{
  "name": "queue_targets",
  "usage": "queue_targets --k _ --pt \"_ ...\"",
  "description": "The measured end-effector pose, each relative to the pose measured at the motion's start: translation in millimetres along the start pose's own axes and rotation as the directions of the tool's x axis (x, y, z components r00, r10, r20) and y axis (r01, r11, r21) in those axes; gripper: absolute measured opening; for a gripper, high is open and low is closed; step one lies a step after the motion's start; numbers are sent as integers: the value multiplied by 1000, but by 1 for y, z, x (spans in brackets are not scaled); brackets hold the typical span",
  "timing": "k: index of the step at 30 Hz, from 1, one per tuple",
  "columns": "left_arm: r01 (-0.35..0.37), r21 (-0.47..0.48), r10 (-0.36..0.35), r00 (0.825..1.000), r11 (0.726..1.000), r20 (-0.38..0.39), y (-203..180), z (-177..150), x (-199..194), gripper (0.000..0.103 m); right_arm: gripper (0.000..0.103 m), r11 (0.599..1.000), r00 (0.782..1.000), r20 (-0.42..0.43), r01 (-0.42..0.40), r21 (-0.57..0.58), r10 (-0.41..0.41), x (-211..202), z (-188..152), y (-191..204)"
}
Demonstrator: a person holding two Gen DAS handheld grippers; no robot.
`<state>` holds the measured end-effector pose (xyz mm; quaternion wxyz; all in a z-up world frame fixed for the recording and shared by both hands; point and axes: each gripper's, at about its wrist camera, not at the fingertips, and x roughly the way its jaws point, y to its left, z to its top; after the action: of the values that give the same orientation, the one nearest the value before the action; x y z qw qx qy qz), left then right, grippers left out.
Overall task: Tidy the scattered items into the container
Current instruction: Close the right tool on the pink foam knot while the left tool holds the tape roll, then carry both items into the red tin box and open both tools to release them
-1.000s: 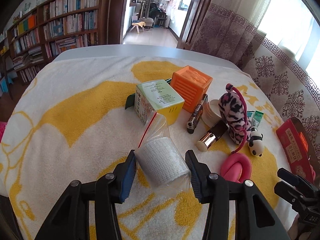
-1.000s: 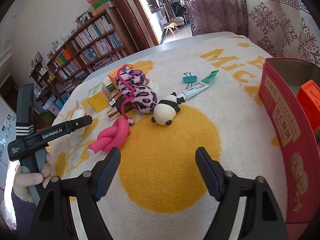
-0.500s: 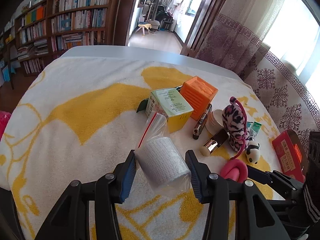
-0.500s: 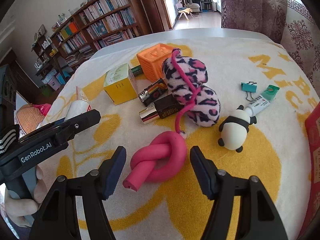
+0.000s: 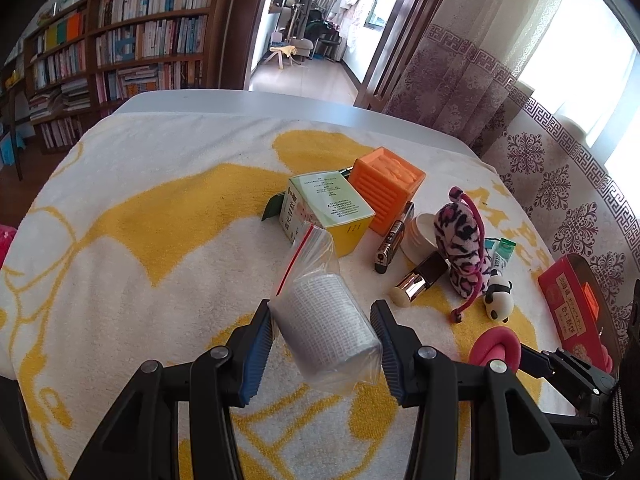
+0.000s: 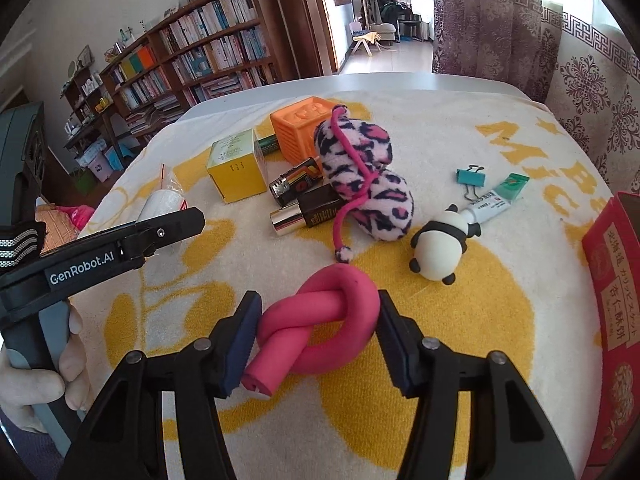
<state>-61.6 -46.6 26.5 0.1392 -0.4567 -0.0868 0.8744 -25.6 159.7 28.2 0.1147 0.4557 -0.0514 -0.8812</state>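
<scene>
Left tongs [image 5: 322, 334] are clamped on a bagged gauze roll [image 5: 326, 326], both pads pressed to its sides, the clear zip bag trailing forward, all of it held above the yellow-and-white towel [image 5: 160, 240] on the counter. Right tongs [image 6: 318, 330] straddle the knotted pink foam tube [image 6: 320, 322], pads touching or nearly touching either side of it; the tube lies on the towel, so whether they grip it I cannot tell. Just beyond the tube lies the pink leopard plush [image 6: 366, 184], its cord tail ending near the knot, and a panda figure [image 6: 440, 246] sits to the right, touching a small tube of ointment [image 6: 496, 200] with a teal binder clip [image 6: 471, 178] beside it. Left of the plush: a gold-capped lipstick [image 6: 306, 214], a lighter [image 6: 296, 184], a yellow-green carton [image 6: 236, 166], and behind them an orange cube [image 6: 304, 128]. The red box container [image 6: 614, 300] stands at the far right edge, open on top, well apart from the clutter.
</scene>
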Motion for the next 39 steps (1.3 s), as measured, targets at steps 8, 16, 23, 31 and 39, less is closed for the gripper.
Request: queue_targets --k 8,16,23,31,39 --pt "20 22 -20 1000 1000 -9 -15 -3 2 50 61 996 993 111 16 82 -25 -58 -10 -36" --pt "57 48 -57 998 997 -17 -47 -10 -3 50 61 980 976 195 62 187 -99 -108 -23 -85" --pt "140 106 -136 990 984 -44 -101 -14 -4 50 61 951 950 245 122 285 -195 -148 -41 -139" --pt "232 233 -224 973 945 -62 -186 -20 -16 50 61 903 922 275 147 404 -273 -187 -64 -206" --pt "323 334 -298 947 886 -123 -274 -40 -14 50 61 898 918 312 93 429 -244 -201 -71 -236"
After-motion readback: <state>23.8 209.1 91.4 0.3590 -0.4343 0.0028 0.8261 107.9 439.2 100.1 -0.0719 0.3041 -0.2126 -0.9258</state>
